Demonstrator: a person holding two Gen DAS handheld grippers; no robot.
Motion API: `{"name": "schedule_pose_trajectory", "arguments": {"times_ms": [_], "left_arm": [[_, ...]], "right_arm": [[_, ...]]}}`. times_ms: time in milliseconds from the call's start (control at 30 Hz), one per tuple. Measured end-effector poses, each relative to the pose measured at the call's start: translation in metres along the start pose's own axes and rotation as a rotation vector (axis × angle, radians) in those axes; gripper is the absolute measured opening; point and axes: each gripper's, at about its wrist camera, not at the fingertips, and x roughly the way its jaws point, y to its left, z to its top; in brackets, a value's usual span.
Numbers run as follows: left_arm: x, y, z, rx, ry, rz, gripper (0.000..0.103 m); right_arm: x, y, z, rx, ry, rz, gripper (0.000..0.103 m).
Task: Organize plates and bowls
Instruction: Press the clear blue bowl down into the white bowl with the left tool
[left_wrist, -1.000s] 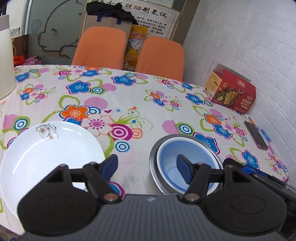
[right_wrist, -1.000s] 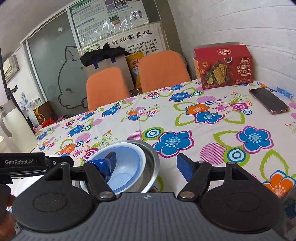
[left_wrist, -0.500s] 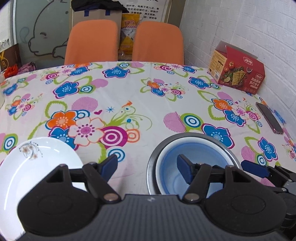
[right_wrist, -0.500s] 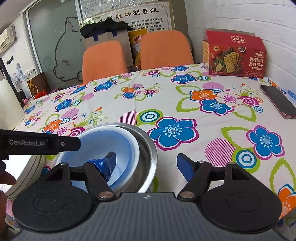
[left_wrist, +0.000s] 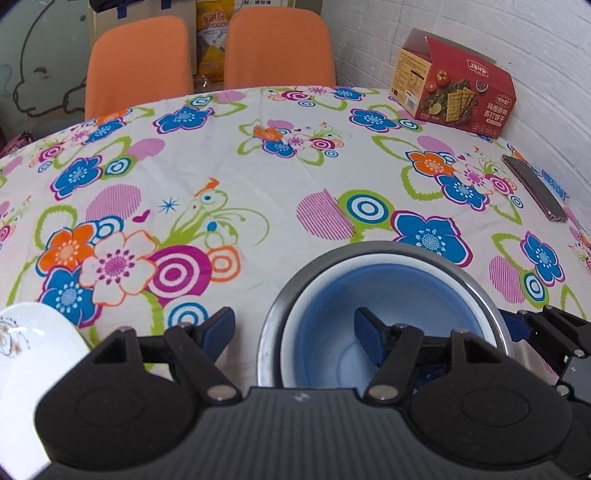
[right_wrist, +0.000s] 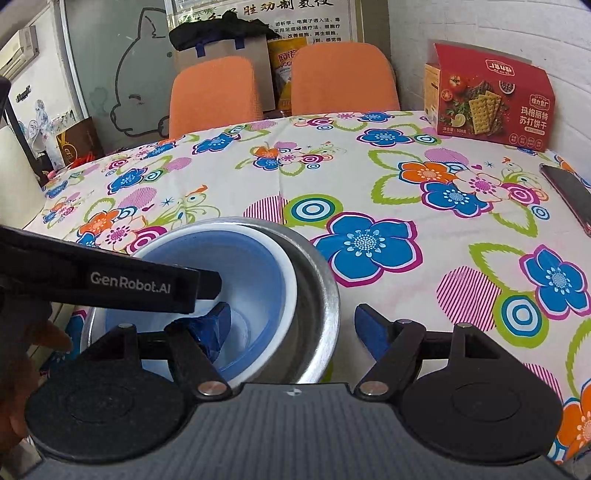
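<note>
A blue bowl (left_wrist: 325, 321) sits nested in a steel bowl (left_wrist: 369, 246) on the flowered tablecloth (left_wrist: 258, 166). My left gripper (left_wrist: 293, 328) is open and straddles the bowls' left rim, one finger outside and the other inside the blue bowl. In the right wrist view my right gripper (right_wrist: 293, 328) is open astride the right rim: its left finger is inside the blue bowl (right_wrist: 251, 266) and its right finger is outside the steel bowl (right_wrist: 314, 314). A white plate (left_wrist: 29, 354) with a small motif lies at the lower left.
A red cracker box (left_wrist: 454, 96) stands at the far right by the brick wall, with a phone (left_wrist: 532, 188) lying nearer. Two orange chairs (left_wrist: 136, 62) are behind the table. A hand (right_wrist: 22, 350) holds the left gripper's body (right_wrist: 129, 280).
Both grippers have closed in on the nested bowls and now straddle opposite rims. The plate has slid toward the left edge of the left wrist view. Both pairs of jaws stayed open.
</note>
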Motion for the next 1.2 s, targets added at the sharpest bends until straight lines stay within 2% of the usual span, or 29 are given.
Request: {"name": "schedule_pose_trajectory", "arguments": {"times_ms": [167, 233, 267, 400, 767, 1000, 1133, 1200], "left_arm": [[0.002, 0.001, -0.001, -0.007, -0.002, -0.022, 0.071], [0.004, 0.003, -0.002, -0.01, -0.006, 0.013, 0.088], [0.005, 0.005, -0.003, -0.011, -0.011, 0.02, 0.09], [0.005, 0.007, -0.003, -0.004, -0.01, 0.01, 0.09], [0.006, 0.01, -0.003, 0.048, 0.011, -0.017, 0.093], [0.009, 0.011, -0.003, 0.052, 0.005, -0.013, 0.099], [0.009, 0.008, -0.004, 0.078, 0.013, -0.016, 0.101], [0.008, 0.007, -0.006, 0.08, 0.008, -0.038, 0.099]], "right_arm": [[0.003, 0.004, -0.002, -0.019, -0.02, -0.022, 0.064], [0.003, 0.003, -0.003, -0.021, -0.037, -0.02, 0.065], [0.003, 0.002, -0.004, -0.022, -0.044, -0.016, 0.065], [0.002, 0.002, -0.007, -0.016, -0.066, -0.015, 0.066], [0.001, 0.004, -0.005, -0.021, -0.038, -0.023, 0.068], [0.0, 0.001, -0.007, -0.011, -0.058, -0.015, 0.069], [-0.003, 0.002, -0.001, -0.024, 0.015, -0.019, 0.07], [-0.006, 0.005, -0.001, -0.04, 0.019, -0.038, 0.07]]}}
